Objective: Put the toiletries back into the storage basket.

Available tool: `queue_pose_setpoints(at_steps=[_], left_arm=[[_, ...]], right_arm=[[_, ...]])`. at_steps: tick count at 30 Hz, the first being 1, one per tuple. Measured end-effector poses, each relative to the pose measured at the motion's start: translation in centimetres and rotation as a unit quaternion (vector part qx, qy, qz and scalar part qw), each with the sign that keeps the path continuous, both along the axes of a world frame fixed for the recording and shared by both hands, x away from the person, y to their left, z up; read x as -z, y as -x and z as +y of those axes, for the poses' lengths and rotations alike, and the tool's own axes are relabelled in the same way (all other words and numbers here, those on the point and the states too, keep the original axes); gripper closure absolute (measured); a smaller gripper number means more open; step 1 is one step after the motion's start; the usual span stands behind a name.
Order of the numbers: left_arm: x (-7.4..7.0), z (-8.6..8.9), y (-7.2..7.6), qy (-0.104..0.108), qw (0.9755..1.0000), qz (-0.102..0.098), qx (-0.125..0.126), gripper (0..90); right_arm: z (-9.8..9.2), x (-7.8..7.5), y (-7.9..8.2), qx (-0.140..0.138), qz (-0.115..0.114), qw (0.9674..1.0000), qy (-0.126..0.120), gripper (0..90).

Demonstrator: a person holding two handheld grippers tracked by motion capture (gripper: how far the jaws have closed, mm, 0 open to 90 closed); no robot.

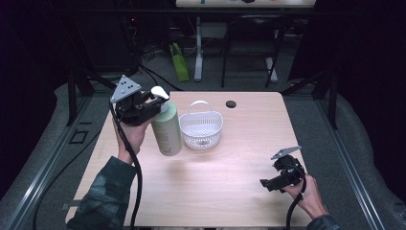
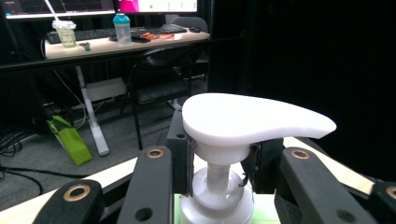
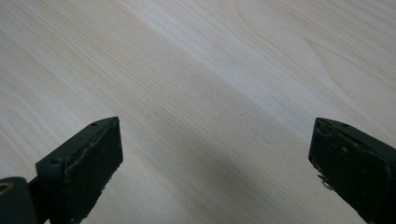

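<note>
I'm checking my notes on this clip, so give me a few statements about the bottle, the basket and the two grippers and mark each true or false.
1. The left gripper is shut on the pump neck of the green bottle. True.
2. The bottle stands inside the white basket. False: it is beside the basket, at its left.
3. The right gripper holds a sponge. False: its jaws are open over the bare table.
4. The pump head is white. True.

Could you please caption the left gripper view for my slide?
Left gripper shut on the neck of a pump bottle, under its white pump head.
</note>
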State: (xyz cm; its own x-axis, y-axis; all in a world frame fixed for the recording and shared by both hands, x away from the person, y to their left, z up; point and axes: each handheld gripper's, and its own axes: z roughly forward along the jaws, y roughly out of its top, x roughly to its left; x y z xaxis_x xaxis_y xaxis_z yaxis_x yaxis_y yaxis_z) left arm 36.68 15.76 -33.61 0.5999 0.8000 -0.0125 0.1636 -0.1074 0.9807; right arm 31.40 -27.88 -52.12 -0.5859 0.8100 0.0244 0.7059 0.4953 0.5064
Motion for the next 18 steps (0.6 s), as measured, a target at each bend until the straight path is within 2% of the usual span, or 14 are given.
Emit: queue_pose_setpoints(at_steps=[8,18], left_arm=[[-0.7,-0.4,-0.2,-0.003,1.0,-0.004,0.003,67.3],[-1.4,-1.0,-0.7,-0.003,0.9999,-0.011,0.005,67.3]], right_arm=[[0.0,0.1,-0.1,-0.003,-0.001,1.0,0.006,2.4],[-0.1,0.1,0.0,0.0,-0.001,1.0,0.002,3.8]])
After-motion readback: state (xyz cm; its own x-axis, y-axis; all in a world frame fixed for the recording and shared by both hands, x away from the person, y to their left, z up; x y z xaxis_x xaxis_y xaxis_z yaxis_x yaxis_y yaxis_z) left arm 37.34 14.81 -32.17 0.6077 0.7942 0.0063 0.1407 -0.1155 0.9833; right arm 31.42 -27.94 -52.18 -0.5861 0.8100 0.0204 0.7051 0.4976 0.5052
